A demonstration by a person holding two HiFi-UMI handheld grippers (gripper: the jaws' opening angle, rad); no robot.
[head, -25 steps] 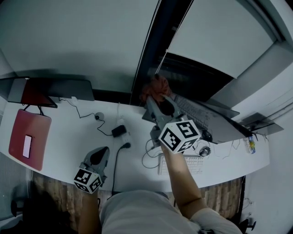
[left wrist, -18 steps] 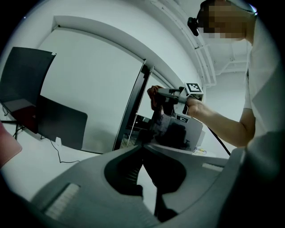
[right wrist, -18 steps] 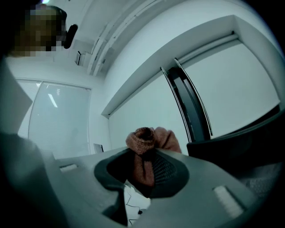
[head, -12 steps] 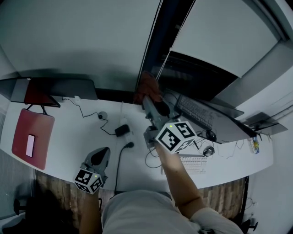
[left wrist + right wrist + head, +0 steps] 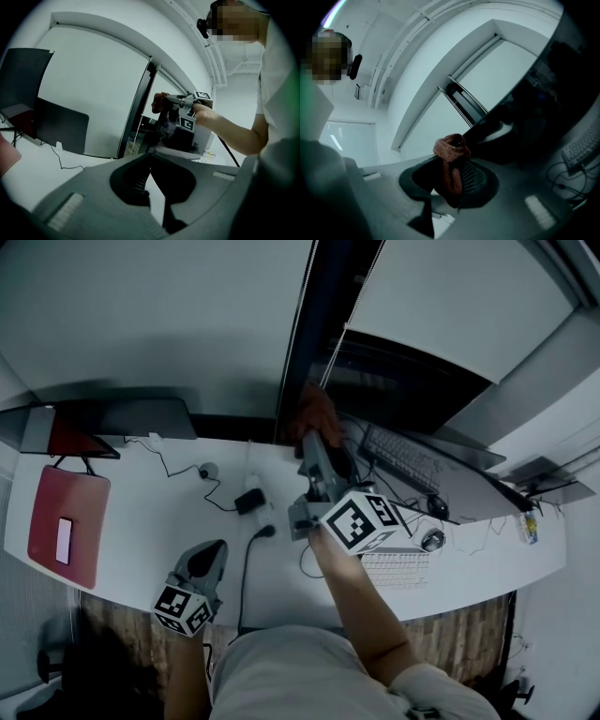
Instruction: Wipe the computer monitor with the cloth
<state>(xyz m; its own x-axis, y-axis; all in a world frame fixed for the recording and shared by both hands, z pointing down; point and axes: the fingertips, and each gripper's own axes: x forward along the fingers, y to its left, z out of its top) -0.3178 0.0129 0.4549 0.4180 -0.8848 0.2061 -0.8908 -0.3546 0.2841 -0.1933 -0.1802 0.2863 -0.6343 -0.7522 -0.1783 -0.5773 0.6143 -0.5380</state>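
Your right claw is clamped on the cloth. In the right gripper view the reddish wad bunches up out of the closed jaws, with a tail hanging between them. The cloth sits at the lower left corner of the monitor, which stands along the far edge of the table, right of the middle. No view shows clearly whether the cloth is pressed to the screen or just short of it. Over the last second you carried the cloth a little left, past the screen's edge, and then brought it back, so it has barely left that corner. By that reading the strokes are short and most of the dark screen to the right is not yet covered, so work rightward across it. Your left claw has stayed over the table's near edge, jaws together on nothing and taking no part.
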